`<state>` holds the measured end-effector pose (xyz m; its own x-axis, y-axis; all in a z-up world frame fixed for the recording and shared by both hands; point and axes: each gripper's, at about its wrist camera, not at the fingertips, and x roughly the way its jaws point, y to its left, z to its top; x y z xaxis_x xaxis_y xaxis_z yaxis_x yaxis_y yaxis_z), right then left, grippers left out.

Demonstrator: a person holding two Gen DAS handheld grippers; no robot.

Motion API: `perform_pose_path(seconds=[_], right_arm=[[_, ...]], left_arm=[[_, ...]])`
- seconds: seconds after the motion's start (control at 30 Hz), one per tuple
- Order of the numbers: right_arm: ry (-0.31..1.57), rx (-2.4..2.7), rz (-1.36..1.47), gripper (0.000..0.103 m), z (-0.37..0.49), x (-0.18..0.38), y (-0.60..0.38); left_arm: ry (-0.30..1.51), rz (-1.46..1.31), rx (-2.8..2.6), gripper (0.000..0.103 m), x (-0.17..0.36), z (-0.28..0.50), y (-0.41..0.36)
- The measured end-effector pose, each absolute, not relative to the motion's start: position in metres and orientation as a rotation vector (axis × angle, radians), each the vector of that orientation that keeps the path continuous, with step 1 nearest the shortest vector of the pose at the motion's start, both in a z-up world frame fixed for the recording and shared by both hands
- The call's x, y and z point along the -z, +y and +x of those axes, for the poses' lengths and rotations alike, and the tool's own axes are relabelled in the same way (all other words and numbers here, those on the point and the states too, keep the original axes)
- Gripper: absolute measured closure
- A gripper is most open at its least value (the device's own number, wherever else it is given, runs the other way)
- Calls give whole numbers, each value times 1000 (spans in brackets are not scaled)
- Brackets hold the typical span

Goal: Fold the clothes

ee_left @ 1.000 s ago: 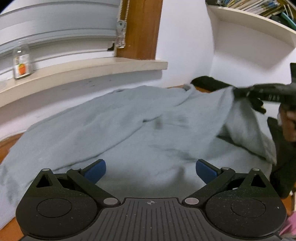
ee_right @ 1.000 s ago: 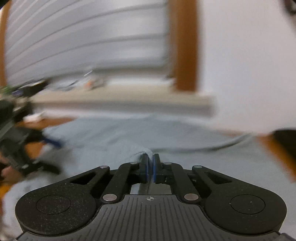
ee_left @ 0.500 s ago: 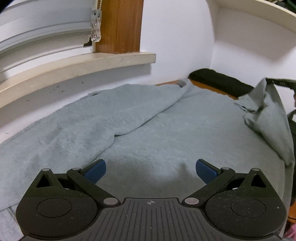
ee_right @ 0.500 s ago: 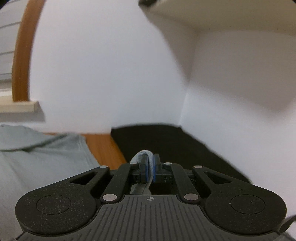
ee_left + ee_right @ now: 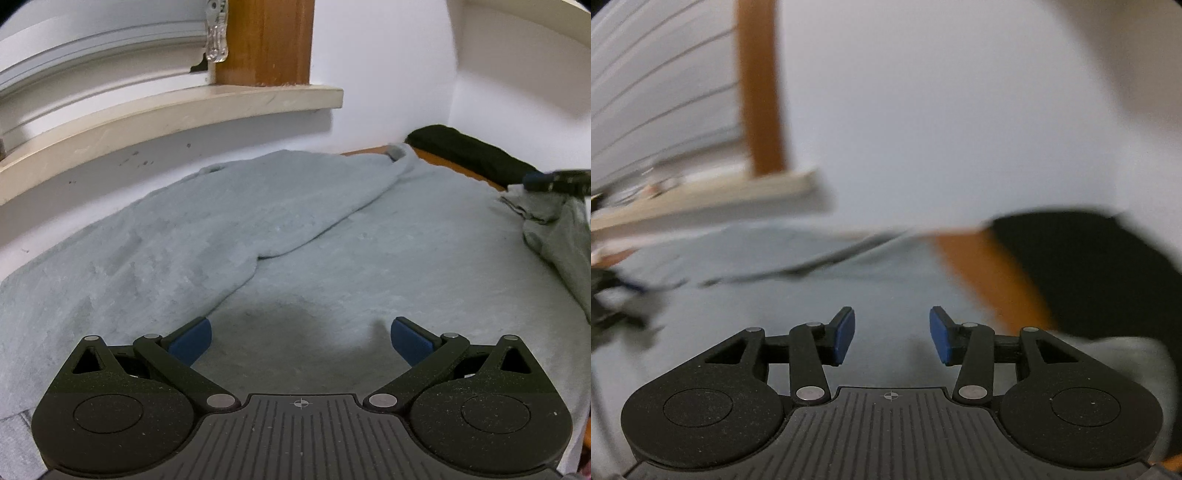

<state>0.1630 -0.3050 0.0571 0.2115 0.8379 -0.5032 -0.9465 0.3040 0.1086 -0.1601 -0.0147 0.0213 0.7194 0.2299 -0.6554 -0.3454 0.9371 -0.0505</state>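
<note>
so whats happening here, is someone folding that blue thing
A person is working with two handheld grippers over a pale blue fleece garment spread flat across the table, one sleeve folded across it. Neither gripper holds anything: the left gripper hovers wide open over the near part, and the right gripper is open too, beside a bunched-up edge on the right. A black cloth lies behind.
</note>
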Motion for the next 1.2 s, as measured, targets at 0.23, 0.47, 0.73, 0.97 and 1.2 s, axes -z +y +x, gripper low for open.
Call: perform_pose_path(seconds=[0.23,0.47,0.73,0.97,1.2], right_arm=[[580,-1327,-422,50,147,-21,-258],[571,-1295,-440,48,149,-13,-245],[559,-1258,-428,46,150,-11,-239],[559,-1254,-427,43,156,-9,-227],[555,-1254,-425,43,156,-7,-228]], left_arm=[[712,-130,-353,0,-13,-161,-8],[713,-123,-342,0,-12,-156,3],[716,-114,-327,0,-11,-148,24],[722,-122,-338,0,-11,-142,42],[722,-124,-344,0,-11,-141,46]])
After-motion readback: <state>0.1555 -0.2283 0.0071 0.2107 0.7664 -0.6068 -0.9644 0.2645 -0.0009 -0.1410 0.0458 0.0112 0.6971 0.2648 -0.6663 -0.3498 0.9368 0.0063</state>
